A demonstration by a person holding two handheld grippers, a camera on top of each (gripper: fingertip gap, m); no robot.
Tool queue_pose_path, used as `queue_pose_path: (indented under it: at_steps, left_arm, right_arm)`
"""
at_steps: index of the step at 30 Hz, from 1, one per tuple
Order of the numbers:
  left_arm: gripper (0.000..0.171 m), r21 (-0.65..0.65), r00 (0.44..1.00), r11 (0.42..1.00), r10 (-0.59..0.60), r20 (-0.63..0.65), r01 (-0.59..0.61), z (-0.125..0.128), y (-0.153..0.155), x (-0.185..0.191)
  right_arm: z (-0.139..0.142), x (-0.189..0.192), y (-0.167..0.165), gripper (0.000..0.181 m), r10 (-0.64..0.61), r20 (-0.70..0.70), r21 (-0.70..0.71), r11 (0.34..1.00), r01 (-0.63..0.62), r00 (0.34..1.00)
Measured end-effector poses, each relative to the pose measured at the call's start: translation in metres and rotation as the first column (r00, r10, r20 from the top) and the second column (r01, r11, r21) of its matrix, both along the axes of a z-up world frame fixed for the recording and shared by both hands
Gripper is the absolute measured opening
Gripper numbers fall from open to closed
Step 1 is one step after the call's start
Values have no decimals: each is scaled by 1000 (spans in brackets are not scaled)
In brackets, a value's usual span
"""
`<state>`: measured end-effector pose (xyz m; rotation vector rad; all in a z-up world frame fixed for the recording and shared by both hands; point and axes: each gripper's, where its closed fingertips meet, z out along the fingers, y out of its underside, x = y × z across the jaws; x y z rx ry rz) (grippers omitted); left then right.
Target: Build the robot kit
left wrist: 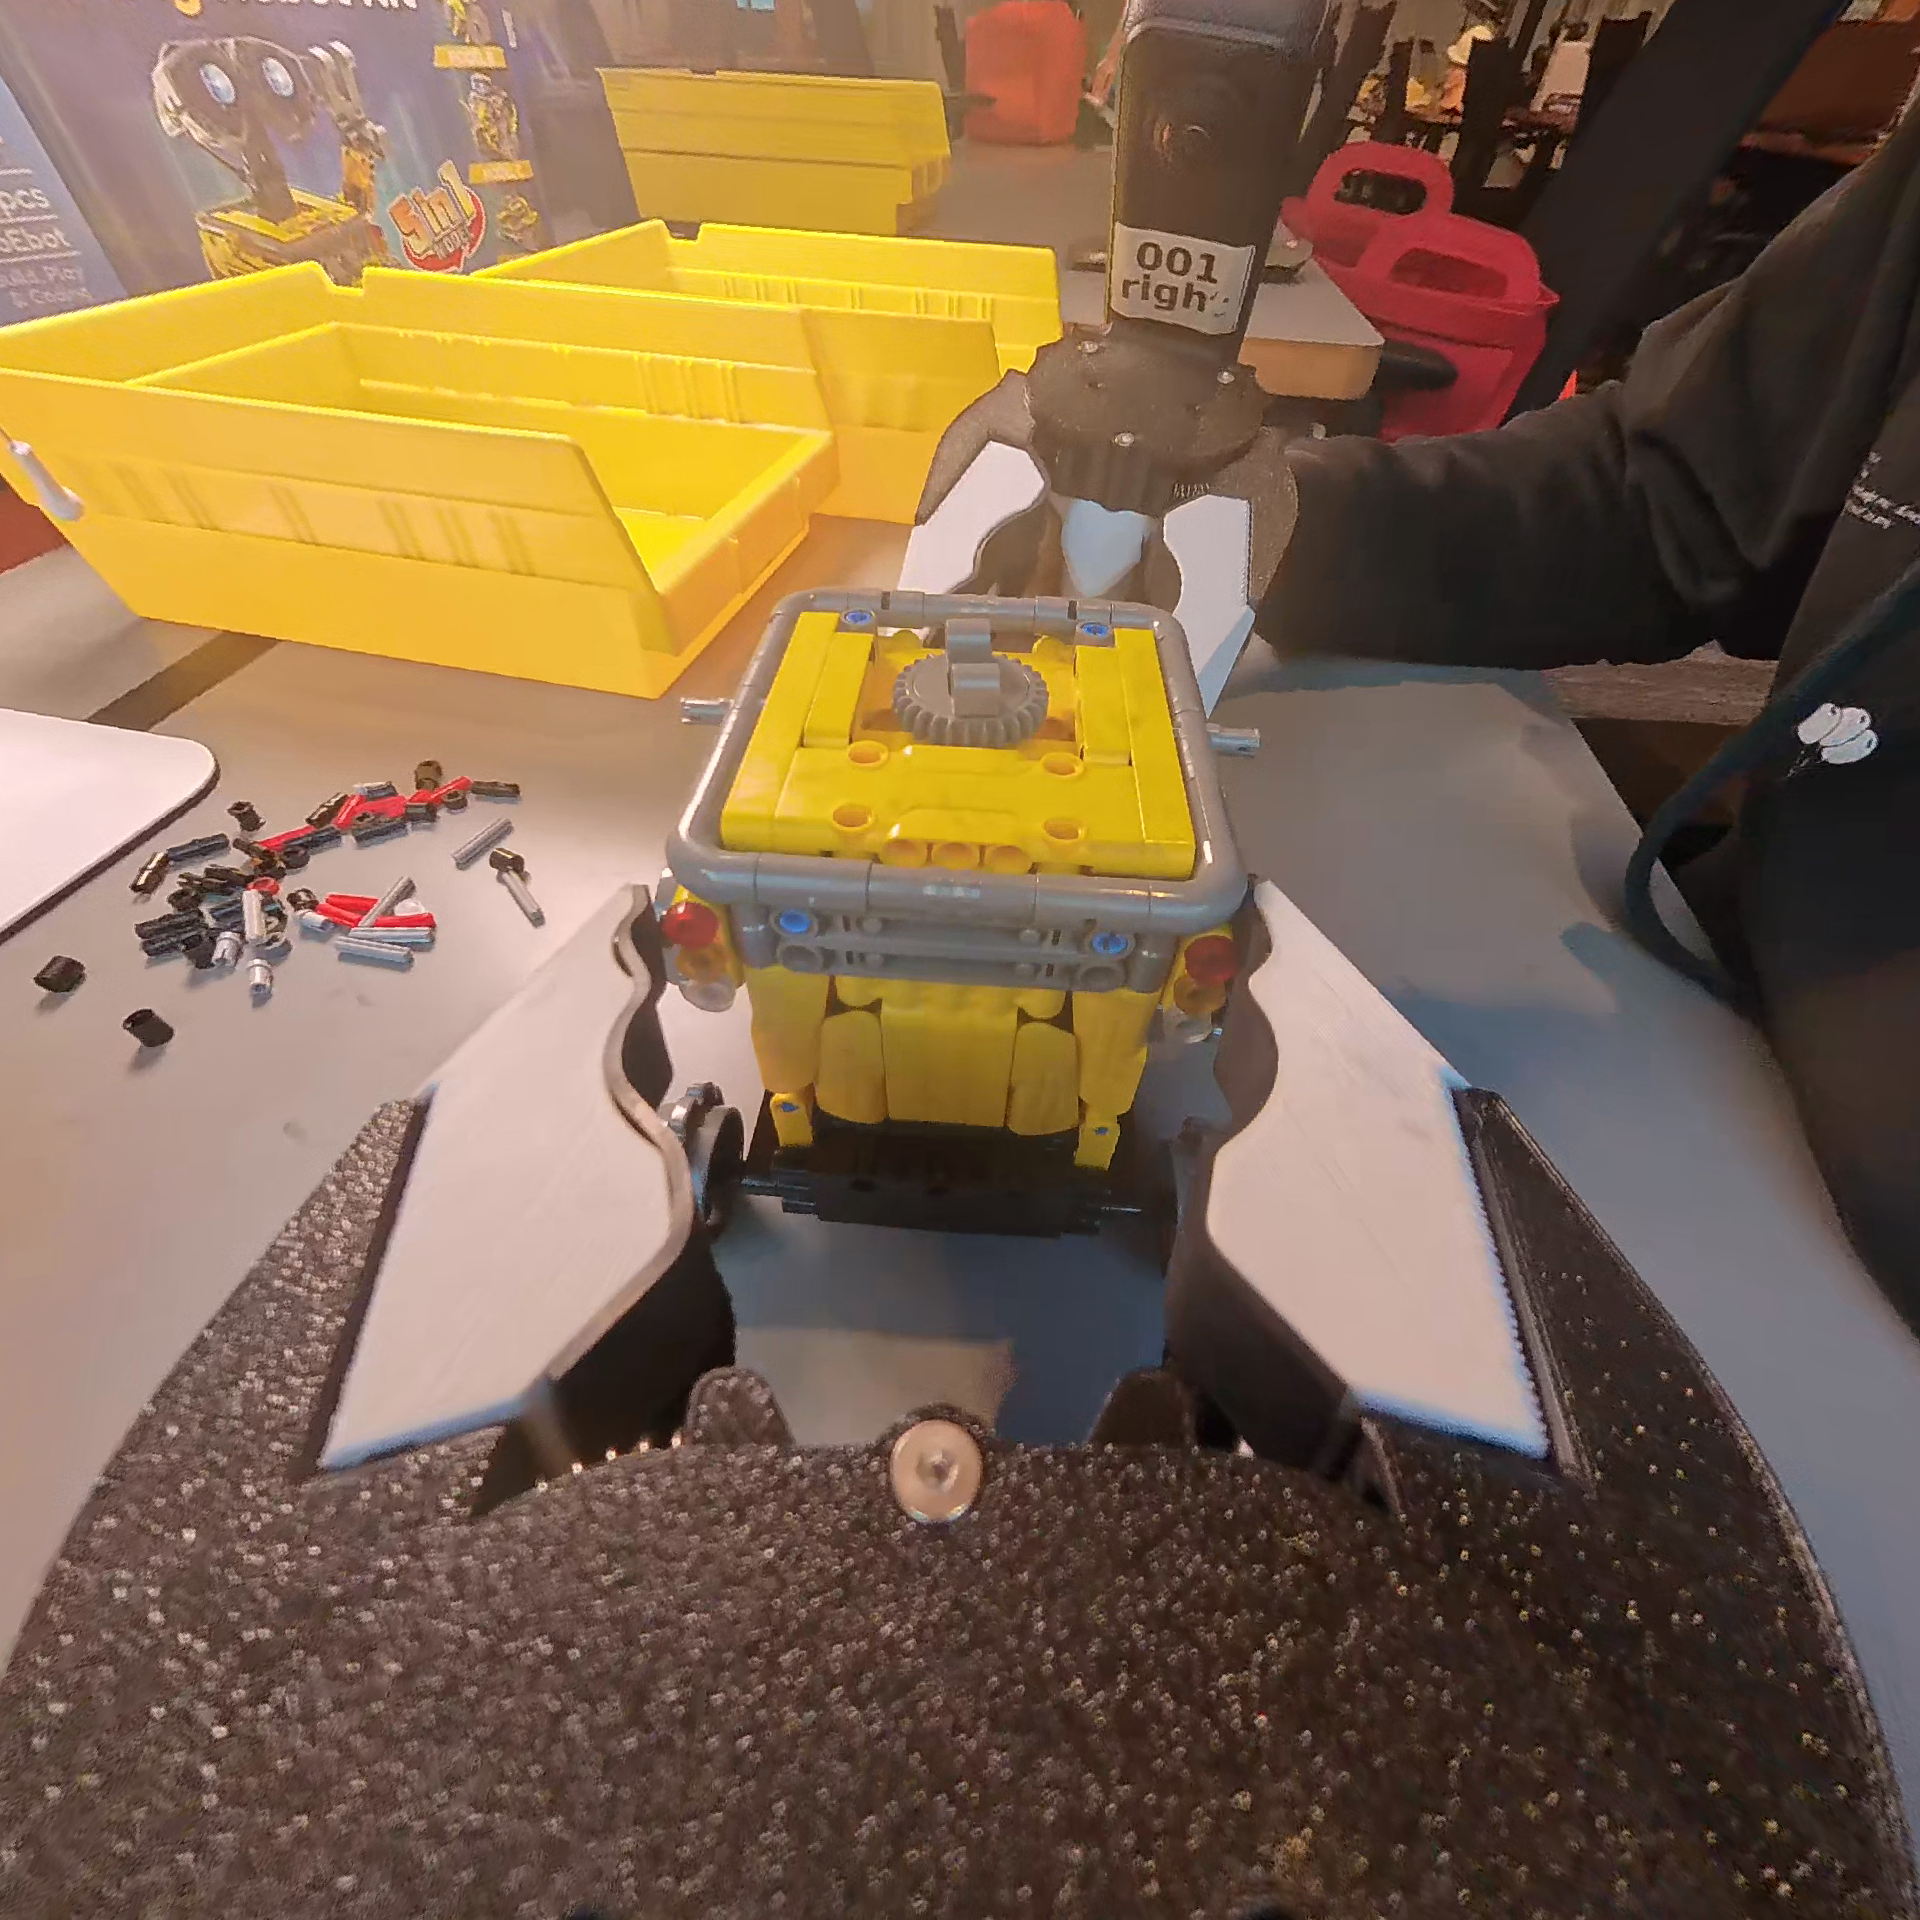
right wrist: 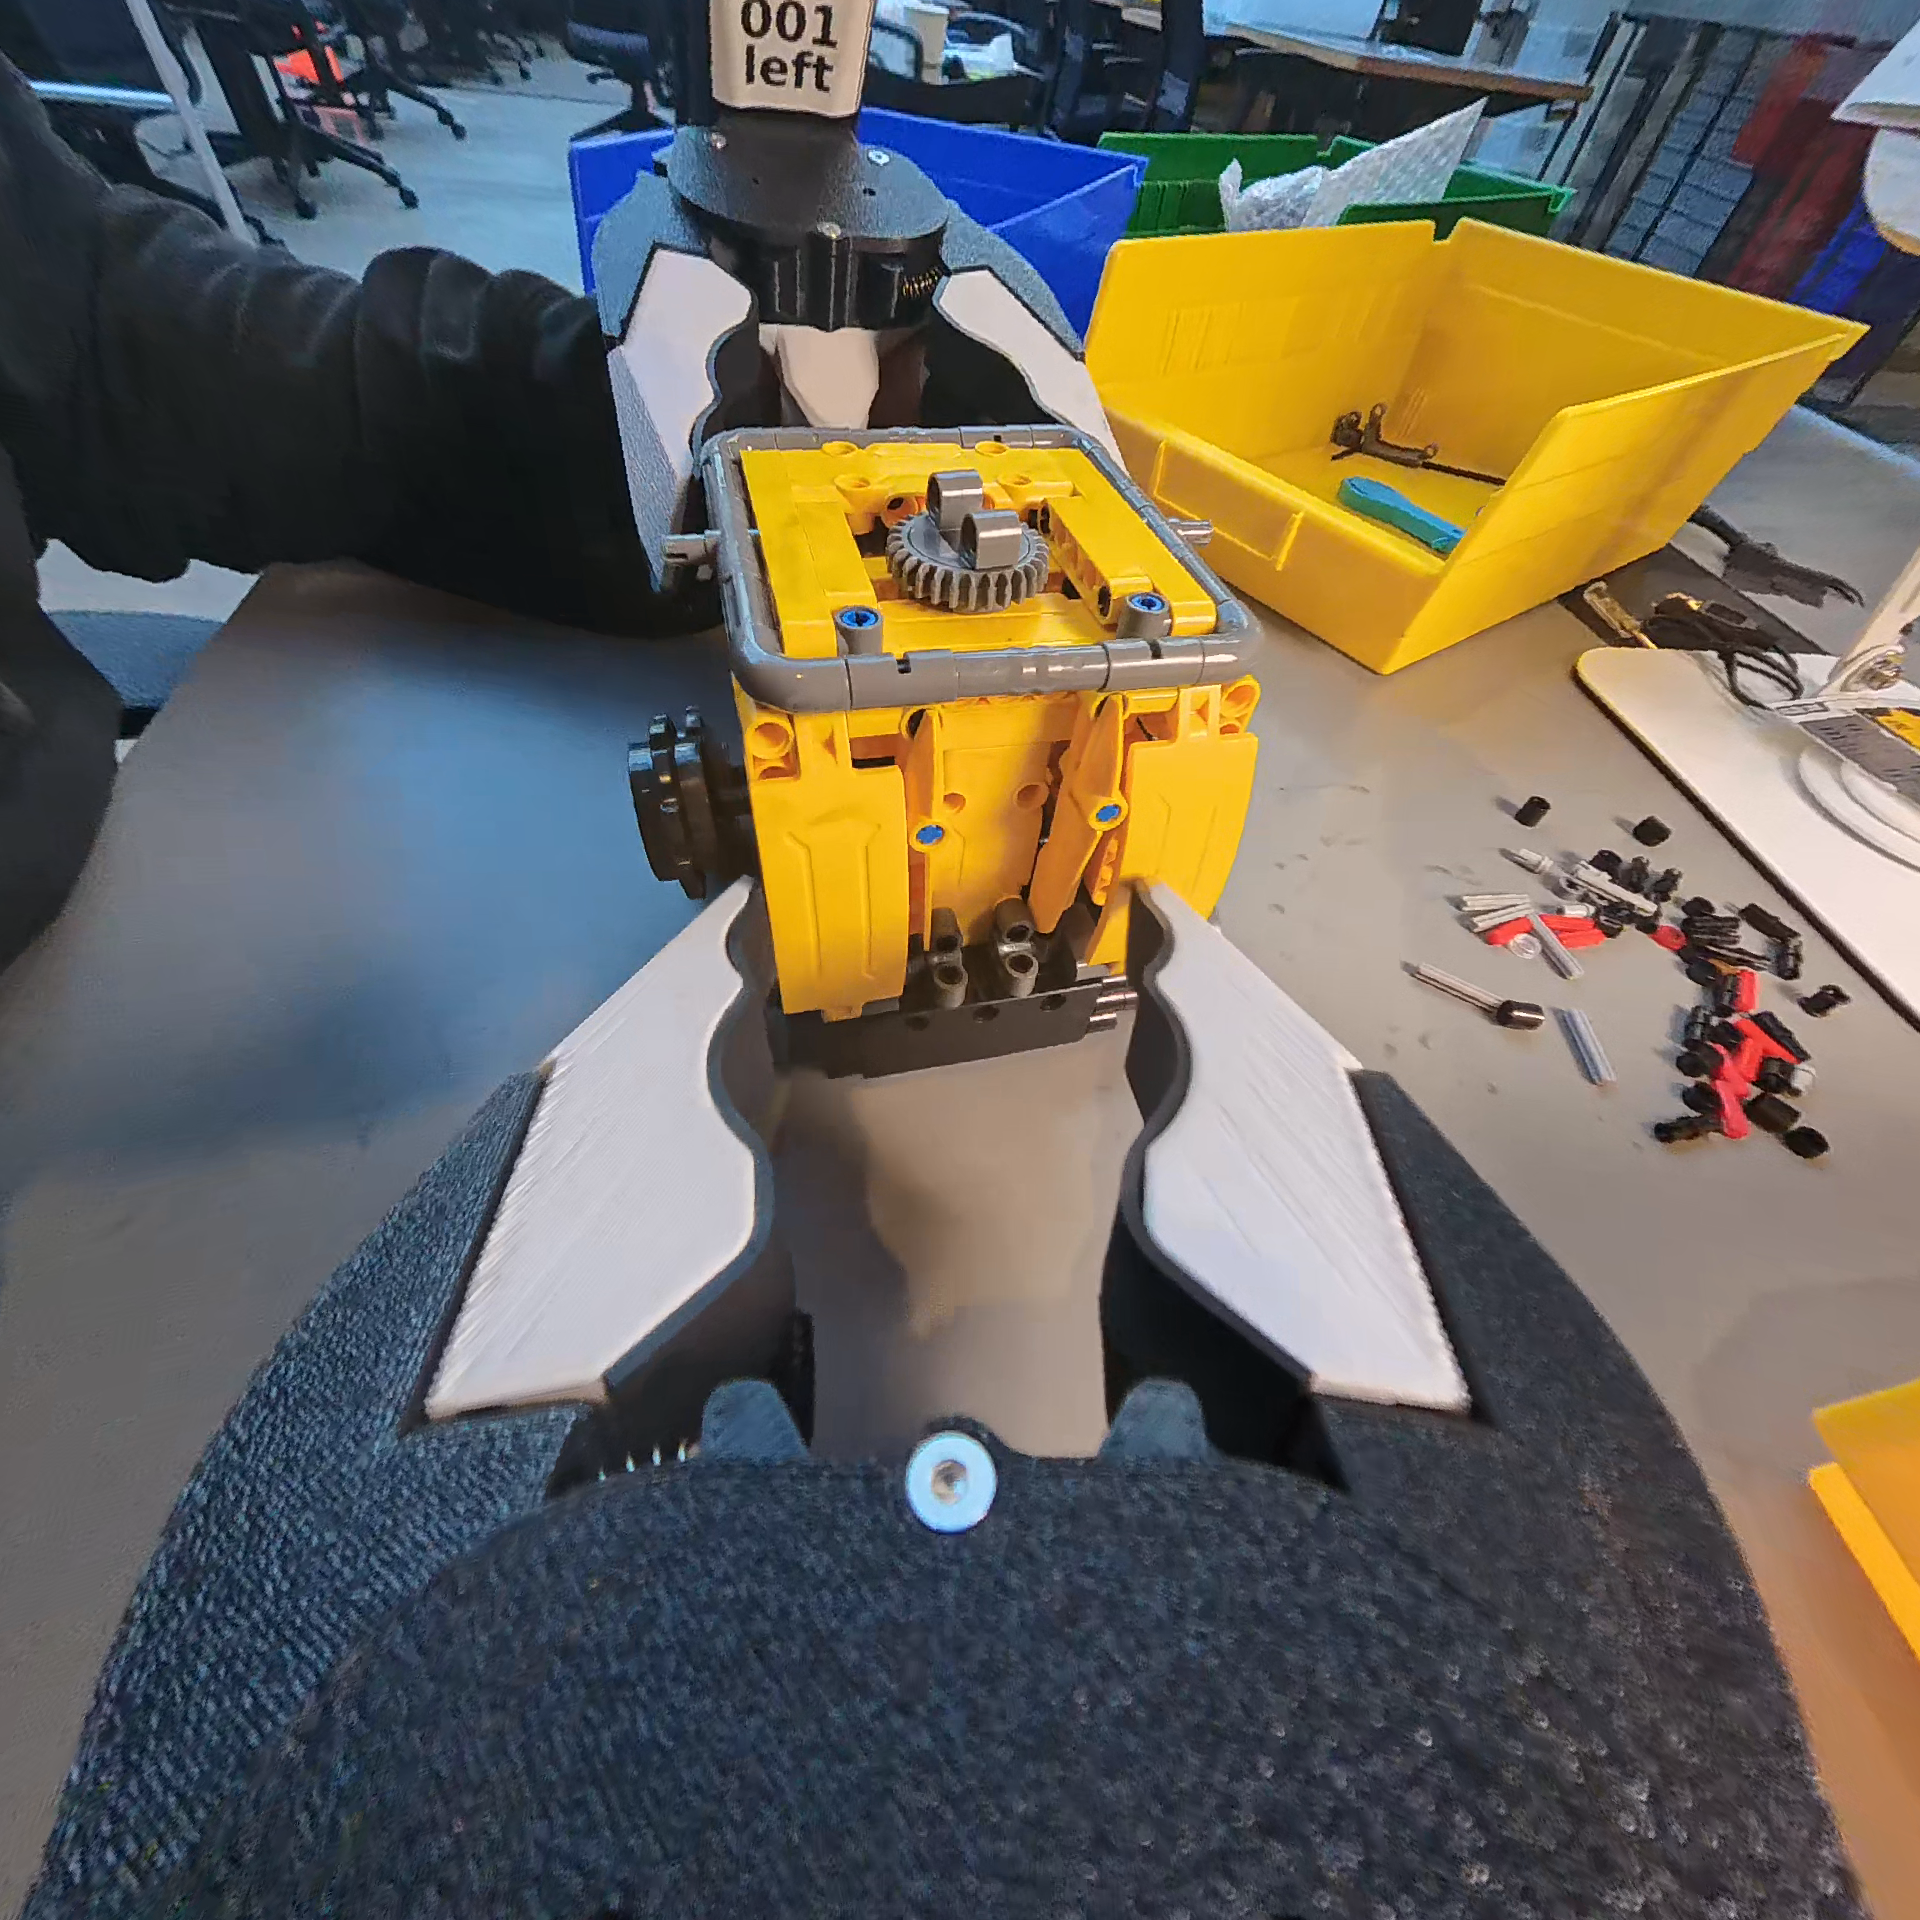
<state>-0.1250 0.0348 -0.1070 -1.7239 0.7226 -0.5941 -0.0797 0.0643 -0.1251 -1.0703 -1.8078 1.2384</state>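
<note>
Yellow brick-built model [left wrist: 951,904] stands upright mid-desk [left wrist: 1434,852], left hand-held gripper [left wrist: 951,935] spread wide about its near side, right hand-held gripper [right wrist: 940,914] likewise wide opposite; both should close squarely on the body, sparing the top gear [right wrist: 966,561].

Yellow bins [left wrist: 416,499], loose red, black and grey pins [right wrist: 1662,966], grey table [left wrist: 1403,831]
</note>
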Motion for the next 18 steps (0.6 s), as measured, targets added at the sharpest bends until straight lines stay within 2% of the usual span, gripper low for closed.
queue_pose_path:
  at_steps: [4,8,11,13,16,18]
  left_arm:
    - [106,2,1000,1000,28,4,-28,0,3,-1]
    - [106,-5,997,997,74,3,-74,0,10,-4]
    - [105,-27,994,994,104,20,-104,-1,14,-8]
    - [105,-55,990,991,126,60,-123,1,17,-11]
    - [105,-98,981,986,149,128,-137,4,21,-15]
    - [105,-130,969,980,172,174,-151,7,25,-18]
  right_arm:
    - [6,1,3,62,-2,-20,-36,999,1,1000]
    - [7,5,21,67,-44,-6,-38,998,44,999]
    - [6,12,33,57,-36,36,-115,993,40,999]
    - [2,6,64,43,-172,64,-131,975,180,983]
    - [-25,-5,103,33,-322,174,22,946,323,931]
    - [-43,-10,109,32,-344,247,142,937,318,906]
